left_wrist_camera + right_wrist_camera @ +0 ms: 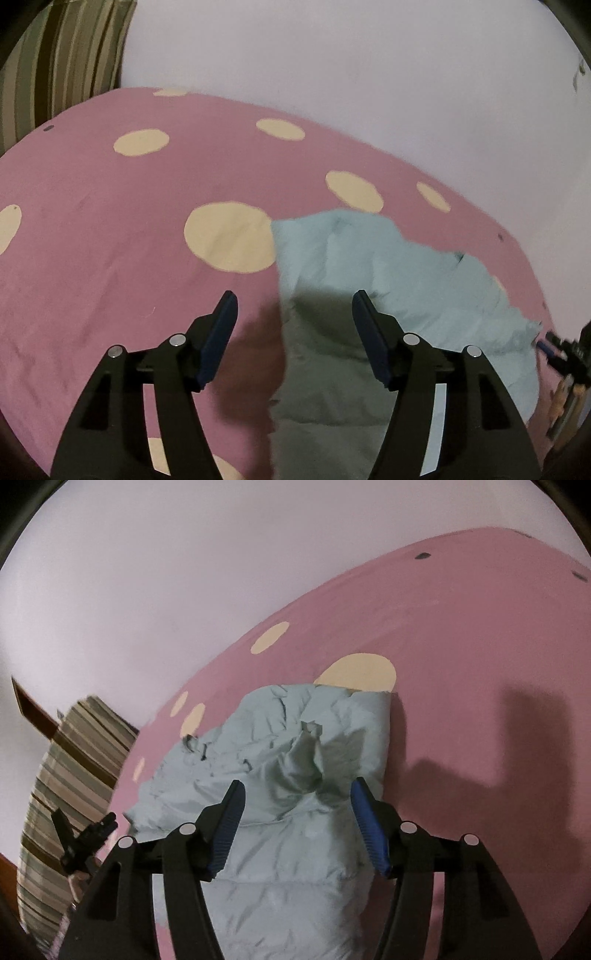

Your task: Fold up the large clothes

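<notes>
Presently, the pale blue puffer jacket (295,760) is found on the pink dotted bedsheet (110,240). Right gripper (297,801) is spread directly over it, pinching nothing; left gripper (293,314), likewise spread, straddles its left edge.

**Pink spotted bed, one pale blue garment on it**

The bed (110,258) is covered by a pink sheet with large cream dots (229,240) scattered across it, plus a few small dark specks near its far edges. The sheet lies mostly smooth, with faint creases on the near left side. Directly on it rests a puffy, quilted, pale blue jacket (288,867), crumpled and bunched at its far end, where one fold pokes upward. It overlaps the rim of one cream dot. Dark shadows fall on the pink cloth beside the jacket. At the bed's far end a striped cushion (66,775) sits against the plain pale wall.
</notes>
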`<action>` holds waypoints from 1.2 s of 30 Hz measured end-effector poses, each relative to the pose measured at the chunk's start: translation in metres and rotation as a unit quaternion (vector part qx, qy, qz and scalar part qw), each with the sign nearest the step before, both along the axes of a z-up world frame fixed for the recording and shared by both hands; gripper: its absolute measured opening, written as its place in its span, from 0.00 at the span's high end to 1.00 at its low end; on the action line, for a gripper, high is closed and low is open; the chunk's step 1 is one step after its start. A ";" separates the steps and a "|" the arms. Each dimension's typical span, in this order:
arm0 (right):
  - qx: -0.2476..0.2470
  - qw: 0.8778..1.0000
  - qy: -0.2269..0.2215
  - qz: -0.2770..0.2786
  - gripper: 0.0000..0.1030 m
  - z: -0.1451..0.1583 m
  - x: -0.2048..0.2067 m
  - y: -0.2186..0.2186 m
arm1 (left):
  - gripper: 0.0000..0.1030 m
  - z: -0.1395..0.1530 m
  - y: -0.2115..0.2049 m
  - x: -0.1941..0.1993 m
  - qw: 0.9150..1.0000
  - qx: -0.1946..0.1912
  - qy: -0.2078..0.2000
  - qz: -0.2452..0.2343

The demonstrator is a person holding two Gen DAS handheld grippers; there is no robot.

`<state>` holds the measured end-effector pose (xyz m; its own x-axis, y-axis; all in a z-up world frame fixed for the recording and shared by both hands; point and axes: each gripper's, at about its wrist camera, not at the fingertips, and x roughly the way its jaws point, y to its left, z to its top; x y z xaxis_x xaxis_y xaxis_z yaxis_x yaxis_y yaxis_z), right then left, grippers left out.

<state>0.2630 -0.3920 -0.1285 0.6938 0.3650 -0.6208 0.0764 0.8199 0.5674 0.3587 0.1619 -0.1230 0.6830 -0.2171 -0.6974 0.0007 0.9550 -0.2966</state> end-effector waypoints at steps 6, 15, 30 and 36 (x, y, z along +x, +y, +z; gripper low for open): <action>-0.052 0.998 0.004 0.040 0.42 -0.008 0.028 0.009 | 0.38 -0.019 -0.001 0.012 0.999 -0.020 0.013 -0.038; -0.077 0.995 0.022 0.066 0.86 -0.021 0.042 0.022 | 0.91 -0.035 -0.019 0.028 0.996 0.023 0.034 -0.080; -0.113 0.992 -0.002 0.062 0.94 -0.007 0.031 0.032 | 0.37 -0.026 -0.015 0.013 0.996 0.016 0.033 -0.081; -0.082 0.996 0.004 0.046 0.85 -0.012 0.032 0.022 | 0.37 -0.031 -0.021 0.013 0.993 0.015 0.046 -0.109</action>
<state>0.2952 -0.3699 -0.1406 0.6573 0.3197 -0.6825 0.0004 0.9055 0.4245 0.3719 0.1405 -0.1535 0.5554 -0.3302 -0.7632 0.1825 0.9438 -0.2756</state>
